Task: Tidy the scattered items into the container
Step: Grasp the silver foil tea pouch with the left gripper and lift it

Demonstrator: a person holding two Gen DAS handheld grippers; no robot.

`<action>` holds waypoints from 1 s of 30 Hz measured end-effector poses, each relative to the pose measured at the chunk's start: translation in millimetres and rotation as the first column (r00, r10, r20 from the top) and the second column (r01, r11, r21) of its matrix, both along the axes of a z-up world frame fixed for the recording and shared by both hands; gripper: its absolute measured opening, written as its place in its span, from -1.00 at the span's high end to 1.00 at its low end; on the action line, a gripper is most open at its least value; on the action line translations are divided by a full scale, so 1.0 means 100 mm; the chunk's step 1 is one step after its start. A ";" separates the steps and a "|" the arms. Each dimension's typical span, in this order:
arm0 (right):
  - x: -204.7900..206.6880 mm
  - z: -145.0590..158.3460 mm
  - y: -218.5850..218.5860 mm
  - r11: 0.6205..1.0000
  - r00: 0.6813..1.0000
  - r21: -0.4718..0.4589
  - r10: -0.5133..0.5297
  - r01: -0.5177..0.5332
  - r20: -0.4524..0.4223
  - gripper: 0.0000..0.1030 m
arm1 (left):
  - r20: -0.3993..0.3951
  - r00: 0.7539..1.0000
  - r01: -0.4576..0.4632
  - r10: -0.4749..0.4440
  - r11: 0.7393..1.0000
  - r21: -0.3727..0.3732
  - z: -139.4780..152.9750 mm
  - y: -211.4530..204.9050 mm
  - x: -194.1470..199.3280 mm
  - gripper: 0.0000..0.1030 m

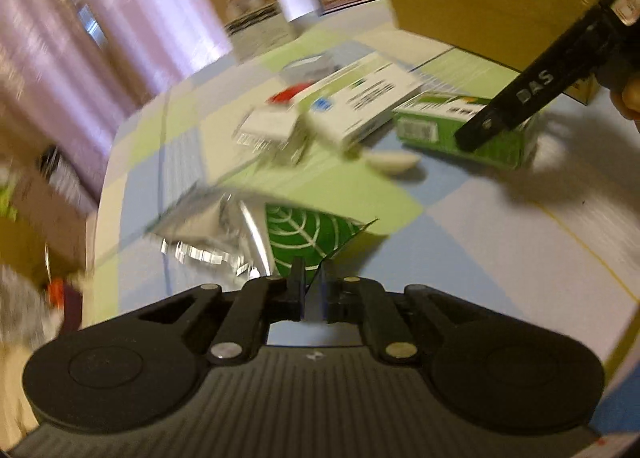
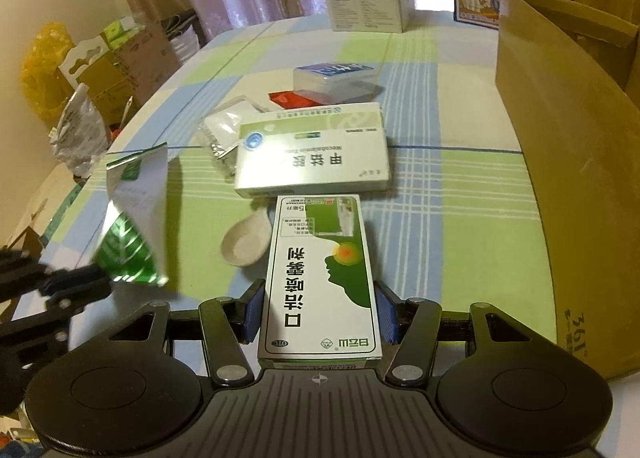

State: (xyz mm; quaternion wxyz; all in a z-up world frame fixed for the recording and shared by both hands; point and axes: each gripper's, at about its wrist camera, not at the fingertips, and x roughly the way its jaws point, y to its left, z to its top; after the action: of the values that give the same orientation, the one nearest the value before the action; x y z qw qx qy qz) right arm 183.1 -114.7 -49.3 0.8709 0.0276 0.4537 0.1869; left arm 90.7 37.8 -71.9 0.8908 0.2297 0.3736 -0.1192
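1. The left gripper [image 2: 105, 279] has its jaws pressed together on the bottom edge of a green-and-silver foil sachet [image 2: 134, 218], which stands lifted off the desk [image 2: 460, 218] at the left of the right wrist view.
2. The right gripper [image 2: 320, 312] pinches a long green-and-white medicine box [image 2: 320, 270] by its sides, blue pads against both long edges; the box's far end points at the other items.
3. Just left of that box a white spoon [image 2: 246, 244] lies on the checked cloth, bowl upward.
4. Beyond the box's far end lies a wider white-and-green carton [image 2: 314, 150], with a clear plastic packet [image 2: 224, 128] at its left corner.
5. Farther back sit a small clear-wrapped pack with a blue top [image 2: 334, 80] and something red [image 2: 288, 98] beside it.
6. The brown cardboard box [image 2: 560, 138] stands open at the right edge of the desk, well apart from the scattered things.
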 end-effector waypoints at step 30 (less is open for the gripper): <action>0.01 0.01 0.07 0.999 0.999 -0.026 0.034 -0.033 0.014 -0.02 | -0.386 0.820 -0.553 0.423 0.760 -0.341 -0.04 0.82 0.99 -0.09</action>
State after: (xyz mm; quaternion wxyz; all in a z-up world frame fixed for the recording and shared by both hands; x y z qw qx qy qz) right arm 183.8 -107.6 -48.2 0.8712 0.0073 0.4501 0.1957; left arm 189.4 120.1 -75.4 0.8549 -0.1031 0.5085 0.0068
